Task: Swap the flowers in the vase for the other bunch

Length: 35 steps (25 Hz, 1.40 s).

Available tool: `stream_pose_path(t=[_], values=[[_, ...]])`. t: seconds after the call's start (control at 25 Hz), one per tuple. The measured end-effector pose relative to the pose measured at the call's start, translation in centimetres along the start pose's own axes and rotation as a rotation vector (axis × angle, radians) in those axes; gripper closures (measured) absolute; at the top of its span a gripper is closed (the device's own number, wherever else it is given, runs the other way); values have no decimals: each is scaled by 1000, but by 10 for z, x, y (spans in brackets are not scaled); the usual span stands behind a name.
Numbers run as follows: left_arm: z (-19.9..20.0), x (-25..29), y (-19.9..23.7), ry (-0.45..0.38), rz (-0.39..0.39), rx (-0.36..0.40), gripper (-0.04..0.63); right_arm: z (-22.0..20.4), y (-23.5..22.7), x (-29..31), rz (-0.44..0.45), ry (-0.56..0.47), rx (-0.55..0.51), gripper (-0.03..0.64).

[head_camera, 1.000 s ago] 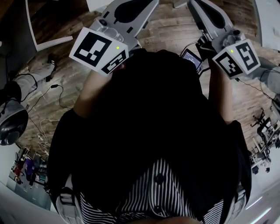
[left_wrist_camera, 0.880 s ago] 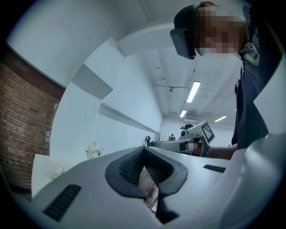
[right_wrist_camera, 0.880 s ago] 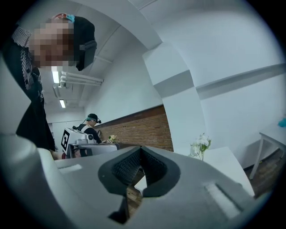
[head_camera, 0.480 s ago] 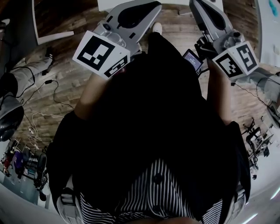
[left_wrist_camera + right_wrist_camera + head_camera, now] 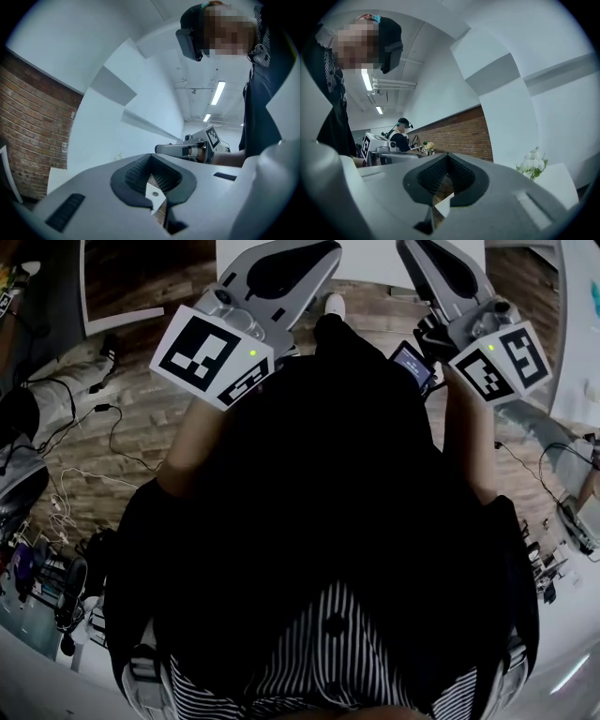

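A bunch of white flowers (image 5: 532, 164) stands on a white table (image 5: 555, 180) at the right of the right gripper view; whatever holds it is hidden behind my gripper. A small yellow bunch (image 5: 427, 146) shows far off by the brick wall. My left gripper (image 5: 157, 206) is shut and empty, its dark pads meeting at the tips. The right gripper (image 5: 440, 206) is likewise shut, with nothing in it. In the head view both are held level in front of the chest, the left gripper (image 5: 298, 251) and right gripper (image 5: 439, 259) side by side, pointing at a white table edge (image 5: 370, 263).
Cables (image 5: 103, 427) and equipment (image 5: 23, 484) lie on the wooden floor at the left. More gear stands at the right (image 5: 562, 521). Another person (image 5: 401, 133) with grippers is far off by the brick wall (image 5: 459, 133). A white wall (image 5: 117, 117) fills the left gripper view.
The floor has slid down through the head view and a white table edge has come in at the top. Both grippers stay shut and held out ahead together.
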<state>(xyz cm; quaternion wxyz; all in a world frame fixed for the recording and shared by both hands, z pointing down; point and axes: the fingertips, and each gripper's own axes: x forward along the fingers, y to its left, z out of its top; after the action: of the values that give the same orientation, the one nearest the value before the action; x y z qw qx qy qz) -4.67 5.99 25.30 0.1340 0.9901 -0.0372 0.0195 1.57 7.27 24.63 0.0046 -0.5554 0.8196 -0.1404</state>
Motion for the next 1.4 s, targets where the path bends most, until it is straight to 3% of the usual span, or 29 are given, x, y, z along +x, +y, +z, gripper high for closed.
stream_pose_path(t=[0.36, 1.08, 1.4], values=[[36, 91, 12, -13, 54, 19, 589, 41, -89, -8, 80, -17, 50, 615], [41, 175, 80, 31, 238, -66, 589, 52, -201, 17, 236, 14, 127, 614], [46, 203, 84, 35, 192, -49, 589, 59, -224, 14, 201, -27, 138, 614]])
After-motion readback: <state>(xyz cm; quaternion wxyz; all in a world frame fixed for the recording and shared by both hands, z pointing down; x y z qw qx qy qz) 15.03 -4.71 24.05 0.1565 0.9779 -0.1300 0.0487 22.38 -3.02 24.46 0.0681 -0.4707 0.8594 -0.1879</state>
